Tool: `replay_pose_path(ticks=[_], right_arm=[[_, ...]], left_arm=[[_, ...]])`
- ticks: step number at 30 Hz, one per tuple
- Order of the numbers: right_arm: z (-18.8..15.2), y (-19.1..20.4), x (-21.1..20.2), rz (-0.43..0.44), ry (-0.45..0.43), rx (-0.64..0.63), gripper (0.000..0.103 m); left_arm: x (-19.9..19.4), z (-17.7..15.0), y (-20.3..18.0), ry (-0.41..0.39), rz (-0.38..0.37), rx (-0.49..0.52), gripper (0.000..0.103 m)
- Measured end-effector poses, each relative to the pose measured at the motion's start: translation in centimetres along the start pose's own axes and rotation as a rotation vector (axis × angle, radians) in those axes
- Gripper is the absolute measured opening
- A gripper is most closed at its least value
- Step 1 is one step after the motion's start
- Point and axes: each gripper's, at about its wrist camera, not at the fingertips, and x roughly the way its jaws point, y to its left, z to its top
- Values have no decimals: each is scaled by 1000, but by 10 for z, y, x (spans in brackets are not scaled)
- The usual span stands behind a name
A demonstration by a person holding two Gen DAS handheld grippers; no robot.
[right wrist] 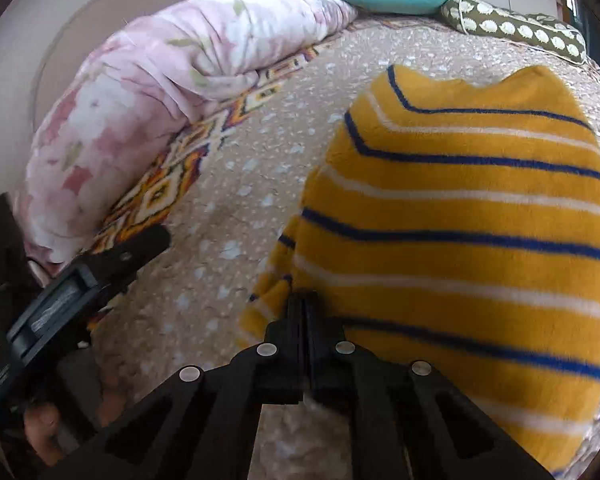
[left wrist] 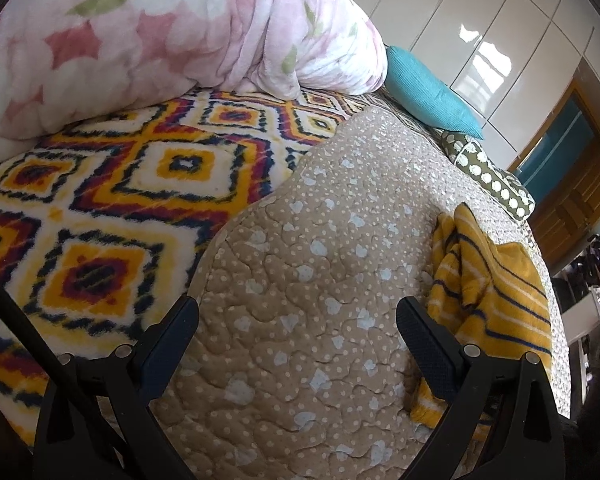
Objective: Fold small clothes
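Pink floral duvet (left wrist: 148, 36): bunched up along the far left of the bed, resting on the diamond-patterned blanket; in the right wrist view it runs from the left edge up toward the top (right wrist: 148, 92).
Diamond-patterned blanket (left wrist: 100, 208): fleecy, in orange, white, navy and maroon, spread flat to the left of the quilt, whose edge lies over it.
Left gripper (left wrist: 298, 320): fingers spread wide apart with nothing between them — only quilt shows in the gap. In the right wrist view it sits at the lower left (right wrist: 100, 272), over the quilt's left edge, well apart from the sweater.
Beige quilted bedspread (left wrist: 300, 248): tan with pale dots and small white shapes, covering the middle of the bed under both grippers.
Right gripper (right wrist: 305, 300): fingers pressed together on the near left edge of the sweater, pinching the fabric.
Yellow striped sweater (right wrist: 460, 220): mustard fleece with navy and white stripes, lying on the quilt on the right side of the bed — rumpled at its near left corner. From the left wrist view it shows crumpled, just beside the right finger (left wrist: 488, 280).
Teal cushion (left wrist: 428, 92): at the head of the bed, right of the duvet.
Olive pillow with white dots (right wrist: 520, 28): just right of the teal cushion, touching it.
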Motion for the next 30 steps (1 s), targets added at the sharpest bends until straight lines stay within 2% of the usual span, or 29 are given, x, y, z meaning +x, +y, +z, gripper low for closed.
replay_pose_path(ticks=[3, 4, 6, 7, 8, 11, 12, 15, 16, 19, 21, 22, 23, 24, 26, 27, 30], right_arm=[[-6, -17, -38, 41, -43, 40, 6], [-8, -25, -56, 43, -76, 51, 13], [-10, -47, -90, 6, -153, 84, 42], [-9, -62, -103, -20, -185, 106, 70], [-10, -83, -115, -52, -216, 141, 83], [-2, -134, -113, -63, -221, 259, 84], [1, -143, -107, -44, -213, 284, 84], [12, -172, -76, 54, -195, 358, 84], [17, -178, -58, 94, -185, 368, 84], [26, -179, -22, 147, -153, 367, 80], [32, -175, -11, 180, -167, 366, 67], [35, -176, -8, 210, -159, 390, 56], [38, -179, -8, 250, -155, 420, 46], [36, -179, -15, 268, -155, 426, 43], [41, -176, -31, 259, -170, 392, 40], [42, -175, -41, 242, -181, 369, 39], [46, -178, -78, 162, -252, 311, 39]], left_arm=[[0, -1, -2, 10, -21, 1, 98], [-1, -1, -3, 11, -31, 2, 98], [-3, -3, -9, 11, -66, 13, 98], [-3, -3, -14, 12, -84, 22, 98], [-2, -3, -20, 17, -106, 36, 99], [16, 4, -46, 104, -201, 62, 99], [25, 7, -55, 152, -273, 51, 99], [44, 10, -74, 220, -367, 45, 99], [53, 10, -81, 235, -373, 66, 99], [76, 7, -94, 282, -331, 114, 99], [78, 4, -102, 276, -327, 139, 99], [78, 3, -107, 291, -352, 156, 88], [79, 0, -117, 322, -399, 171, 62], [80, -6, -131, 360, -443, 180, 56], [73, -12, -150, 325, -409, 219, 56], [70, -15, -166, 311, -417, 246, 56], [72, -18, -191, 332, -469, 235, 56]])
